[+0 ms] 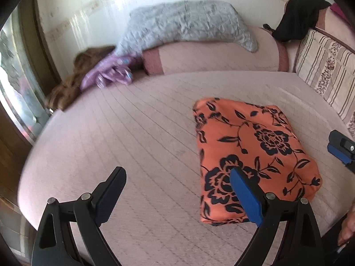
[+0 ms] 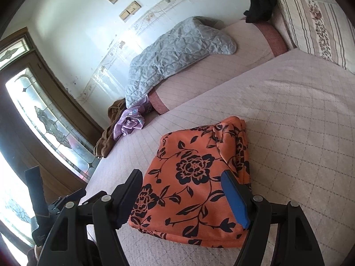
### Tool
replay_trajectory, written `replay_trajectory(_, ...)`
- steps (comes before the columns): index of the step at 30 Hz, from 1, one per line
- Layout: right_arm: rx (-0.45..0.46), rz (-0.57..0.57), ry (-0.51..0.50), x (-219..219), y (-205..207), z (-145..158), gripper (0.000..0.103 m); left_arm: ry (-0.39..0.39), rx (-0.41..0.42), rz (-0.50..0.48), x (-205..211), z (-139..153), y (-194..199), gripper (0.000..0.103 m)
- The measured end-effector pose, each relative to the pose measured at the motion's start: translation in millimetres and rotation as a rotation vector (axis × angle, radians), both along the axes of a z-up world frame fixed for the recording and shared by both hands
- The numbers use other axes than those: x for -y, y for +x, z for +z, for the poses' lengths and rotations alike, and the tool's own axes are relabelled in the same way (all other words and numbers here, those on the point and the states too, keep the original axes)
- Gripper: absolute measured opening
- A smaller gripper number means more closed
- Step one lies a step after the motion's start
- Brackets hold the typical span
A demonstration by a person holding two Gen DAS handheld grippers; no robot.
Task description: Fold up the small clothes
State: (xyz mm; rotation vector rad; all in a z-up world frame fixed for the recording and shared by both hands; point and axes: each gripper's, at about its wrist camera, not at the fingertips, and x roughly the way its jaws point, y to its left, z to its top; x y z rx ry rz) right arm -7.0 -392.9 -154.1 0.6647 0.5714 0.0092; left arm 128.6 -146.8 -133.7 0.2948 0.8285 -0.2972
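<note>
- Left gripper (image 1: 177,190): the jaws stand wide with nothing between them. Its blue finger overlaps the garment's near left edge in view; contact cannot be confirmed.
- Orange floral garment (image 1: 250,155): it lies folded into a compact stack on the quilted bed cover (image 1: 133,133). Expect it to be light, soft and limp; the layers will likely slide apart, so take hold at a folded edge through all layers.
- Right gripper (image 2: 182,190): the jaws are spread wide and empty, straddling the garment's near edge.

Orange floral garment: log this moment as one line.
orange floral garment: folded, on bed | left gripper: open, empty | right gripper: open, over garment
</note>
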Motion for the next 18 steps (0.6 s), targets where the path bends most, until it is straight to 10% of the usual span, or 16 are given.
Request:
replay_trajectory(11,-0.138,-0.140,0.217,51.4,15.7,-40.5,0.076,-0.196,-0.441,-0.060,9.9,-46.7,76.0,0.094)
replay_trajectory(18,-0.201,-0.189,0.468,80.6,24.0,-84.6,0.076,-0.246,-0.528,-0.099,18.4,-65.0,82.7,0.094)
